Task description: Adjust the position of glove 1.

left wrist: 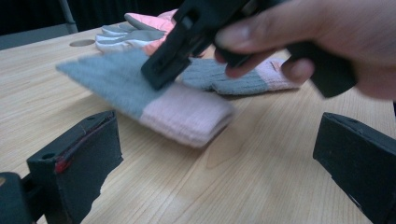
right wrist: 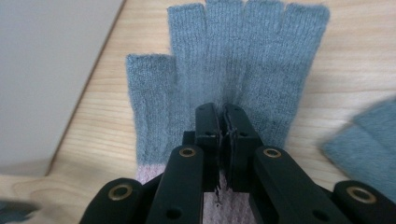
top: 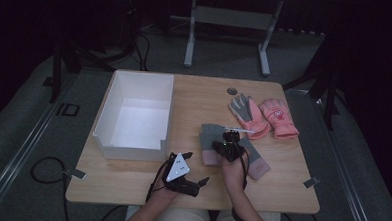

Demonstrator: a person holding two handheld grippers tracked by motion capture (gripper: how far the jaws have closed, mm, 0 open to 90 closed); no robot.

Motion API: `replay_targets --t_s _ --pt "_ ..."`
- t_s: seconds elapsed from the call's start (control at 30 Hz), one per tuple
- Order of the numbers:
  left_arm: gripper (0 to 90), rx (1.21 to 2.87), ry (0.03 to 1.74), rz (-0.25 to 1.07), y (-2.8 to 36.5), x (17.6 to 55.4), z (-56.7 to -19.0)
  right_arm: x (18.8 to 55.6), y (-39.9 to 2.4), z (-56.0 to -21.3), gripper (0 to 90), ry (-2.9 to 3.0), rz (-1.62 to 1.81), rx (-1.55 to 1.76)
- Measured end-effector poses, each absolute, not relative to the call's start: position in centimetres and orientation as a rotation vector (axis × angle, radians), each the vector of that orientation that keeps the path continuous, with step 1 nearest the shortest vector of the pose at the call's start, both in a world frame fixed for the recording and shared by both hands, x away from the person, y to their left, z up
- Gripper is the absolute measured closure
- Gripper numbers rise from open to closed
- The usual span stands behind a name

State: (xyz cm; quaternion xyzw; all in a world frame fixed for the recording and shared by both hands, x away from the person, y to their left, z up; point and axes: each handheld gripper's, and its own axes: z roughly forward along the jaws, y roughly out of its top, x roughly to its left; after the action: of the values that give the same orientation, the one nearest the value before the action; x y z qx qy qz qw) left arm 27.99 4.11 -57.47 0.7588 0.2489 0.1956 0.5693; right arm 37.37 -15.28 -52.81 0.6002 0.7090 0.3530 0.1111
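Pinched together on the knit of a grey fingerless glove [right wrist: 233,70], the right gripper [right wrist: 226,123] holds it at the palm, over the wooden table [top: 280,189]. Left gripper [top: 188,176] rests near the table's front edge, jaws spread with nothing between them. Its mate, a second grey glove [top: 257,160], lies just beside, and two pink gloves [top: 264,116] lie farther back. White bin [top: 136,115] stands on the left. Dark room; grey floor and a metal frame [top: 228,22] lie beyond.

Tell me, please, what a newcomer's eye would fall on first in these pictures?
Probably the right hand-held gripper, shut on a grey fingerless glove with a pink cuff, near the table's middle. Next, the big white bin at the left, then the pink winter gloves at the far right.
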Motion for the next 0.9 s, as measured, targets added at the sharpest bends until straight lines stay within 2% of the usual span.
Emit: replay_targets --t_s 0.2,0.37,0.47,0.63,0.9 --pt "0.6 1.782 0.584 0.458 4.1 28.0 -57.5 38.3 -14.2 -54.6 85.1 2.092 1.015 1.801" --pt "0.6 1.788 0.578 0.457 4.1 28.0 -57.5 38.5 -14.0 -55.3 78.8 2.113 1.022 1.786" --pt "0.6 1.793 0.58 0.45 4.1 28.1 -57.4 38.4 -14.3 -54.3 70.7 2.108 1.051 1.736" --pt "0.6 1.793 0.58 0.446 4.1 28.1 -57.4 38.2 -15.1 -52.1 63.2 2.17 1.119 1.563" --pt "0.6 1.799 0.584 0.453 4.0 28.1 -57.4 38.5 -18.7 -49.5 61.8 2.3 1.077 1.274"
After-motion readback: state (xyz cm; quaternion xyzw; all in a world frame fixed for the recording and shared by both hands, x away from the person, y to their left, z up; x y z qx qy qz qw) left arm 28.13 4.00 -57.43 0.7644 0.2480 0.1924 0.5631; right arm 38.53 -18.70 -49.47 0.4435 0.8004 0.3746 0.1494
